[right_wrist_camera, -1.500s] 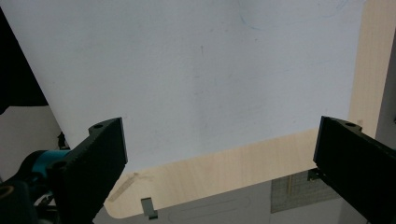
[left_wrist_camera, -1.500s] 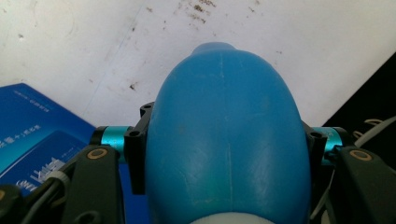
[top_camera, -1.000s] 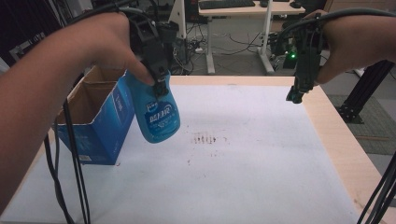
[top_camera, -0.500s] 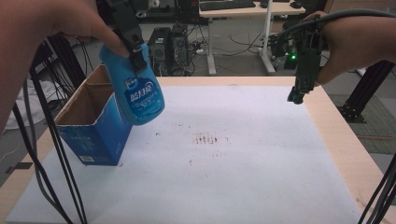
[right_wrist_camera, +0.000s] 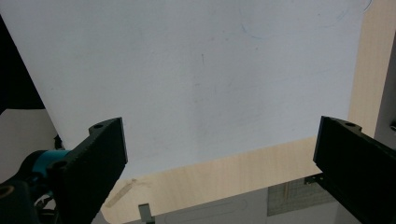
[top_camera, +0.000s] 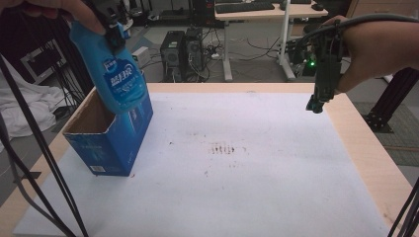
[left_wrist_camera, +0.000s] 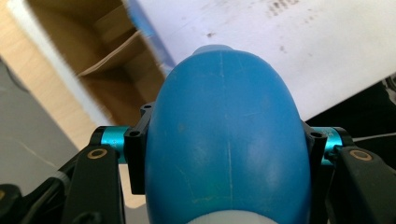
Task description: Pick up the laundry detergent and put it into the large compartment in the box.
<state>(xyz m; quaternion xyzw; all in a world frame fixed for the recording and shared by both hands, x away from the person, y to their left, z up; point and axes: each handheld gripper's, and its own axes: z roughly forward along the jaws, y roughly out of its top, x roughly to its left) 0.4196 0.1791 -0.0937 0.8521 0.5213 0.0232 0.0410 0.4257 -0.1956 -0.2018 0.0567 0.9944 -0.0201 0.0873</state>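
A blue plastic bottle [top_camera: 116,74] with a white label hangs neck-up over the open blue cardboard box [top_camera: 106,140] at the table's left. My left gripper [top_camera: 112,30] is shut on the bottle's upper part. In the left gripper view the bottle [left_wrist_camera: 224,140] bulges between the two jaws, and the box's brown inside [left_wrist_camera: 107,65] lies beyond it. My right gripper [top_camera: 316,106] hovers above the table's far right edge, pointing down. Its jaws stand wide apart in the right gripper view [right_wrist_camera: 219,154], with nothing between them.
A white sheet [top_camera: 237,163] with small dark stains covers the wooden table [top_camera: 365,158]. Black cables [top_camera: 44,163] trail down the left side. Desks, a computer tower [top_camera: 174,52] and floor cables lie beyond the far edge.
My left gripper has carried the bottle up and to the left, from beside the box to above its opening. The right gripper has stayed in place.
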